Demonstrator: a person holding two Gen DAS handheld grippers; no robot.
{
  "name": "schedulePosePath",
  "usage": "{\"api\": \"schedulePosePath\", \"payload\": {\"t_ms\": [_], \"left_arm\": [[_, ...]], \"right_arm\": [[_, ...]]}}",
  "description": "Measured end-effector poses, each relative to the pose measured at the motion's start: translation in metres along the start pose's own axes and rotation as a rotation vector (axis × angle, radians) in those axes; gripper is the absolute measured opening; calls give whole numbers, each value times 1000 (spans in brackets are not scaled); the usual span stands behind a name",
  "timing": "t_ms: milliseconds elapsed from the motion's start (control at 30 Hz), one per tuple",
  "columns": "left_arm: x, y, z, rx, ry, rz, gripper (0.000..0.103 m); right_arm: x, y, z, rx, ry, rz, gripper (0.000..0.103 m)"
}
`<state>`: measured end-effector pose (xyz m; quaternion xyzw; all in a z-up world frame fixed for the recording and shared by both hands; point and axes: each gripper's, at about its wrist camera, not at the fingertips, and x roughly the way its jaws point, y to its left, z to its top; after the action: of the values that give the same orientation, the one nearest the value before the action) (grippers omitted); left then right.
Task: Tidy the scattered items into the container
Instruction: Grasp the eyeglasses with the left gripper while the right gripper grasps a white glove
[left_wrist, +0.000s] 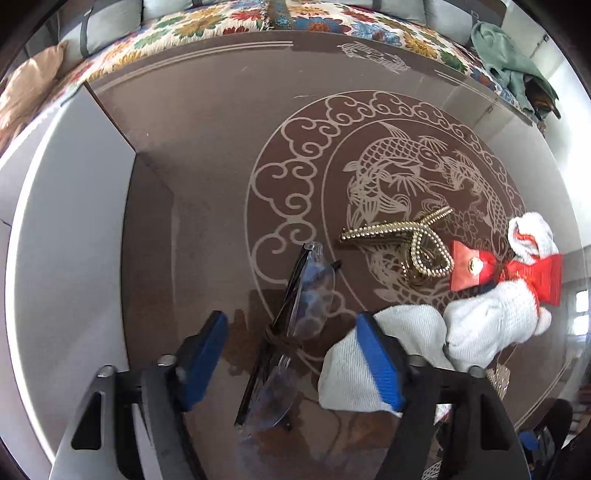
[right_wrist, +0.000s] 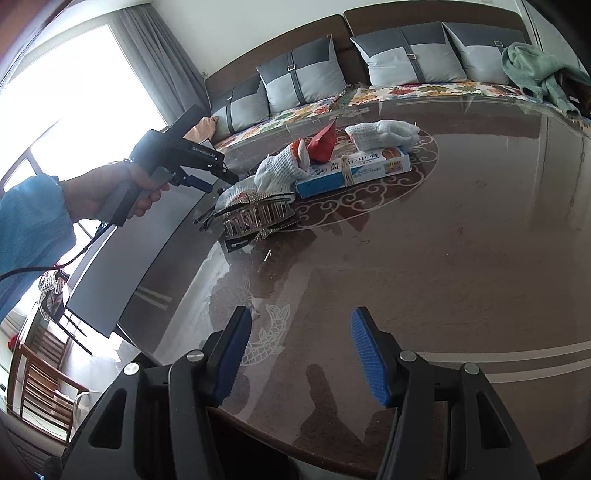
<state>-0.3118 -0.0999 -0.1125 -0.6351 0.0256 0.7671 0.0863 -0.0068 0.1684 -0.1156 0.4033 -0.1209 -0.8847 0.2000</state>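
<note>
In the left wrist view my left gripper (left_wrist: 295, 354) is open, low over the table, with folded rimless glasses (left_wrist: 291, 332) lying between its blue fingers. A white cloth (left_wrist: 373, 354) touches the right finger. Beyond lie a gold hair claw (left_wrist: 406, 243), red packets (left_wrist: 509, 273) and white gloves (left_wrist: 491, 325). In the right wrist view my right gripper (right_wrist: 299, 350) is open and empty over bare table. The left gripper (right_wrist: 207, 177) hovers beside a jewelled wire basket (right_wrist: 258, 214), gloves (right_wrist: 284, 166), a red packet (right_wrist: 325, 142) and a blue-white box (right_wrist: 354, 170).
The brown glass table (right_wrist: 461, 240) has a koi pattern and a curved edge. A sofa with grey cushions (right_wrist: 306, 77) and a floral cover stands behind it, with a green garment (right_wrist: 535, 70) at the right. A wooden chair (right_wrist: 40, 373) stands at the lower left.
</note>
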Motion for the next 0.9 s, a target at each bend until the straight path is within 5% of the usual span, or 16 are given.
{"api": "schedulePosePath", "payload": {"t_ms": [33, 67, 333, 700, 900], "left_arm": [[3, 2, -1, -9, 21, -14, 38], [5, 3, -2, -11, 33, -20, 33], [-11, 6, -20, -29, 31, -5, 14], [-51, 30, -93, -168, -78, -123, 12], [-49, 14, -134, -194, -131, -175, 12]], "right_arm": [[0, 0, 0, -1, 1, -1, 58], [1, 0, 0, -1, 2, -2, 58], [-1, -5, 3, 16, -7, -6, 58], [0, -8, 3, 33, -1, -7, 58], [18, -17, 47, 236, 81, 183, 58]]}}
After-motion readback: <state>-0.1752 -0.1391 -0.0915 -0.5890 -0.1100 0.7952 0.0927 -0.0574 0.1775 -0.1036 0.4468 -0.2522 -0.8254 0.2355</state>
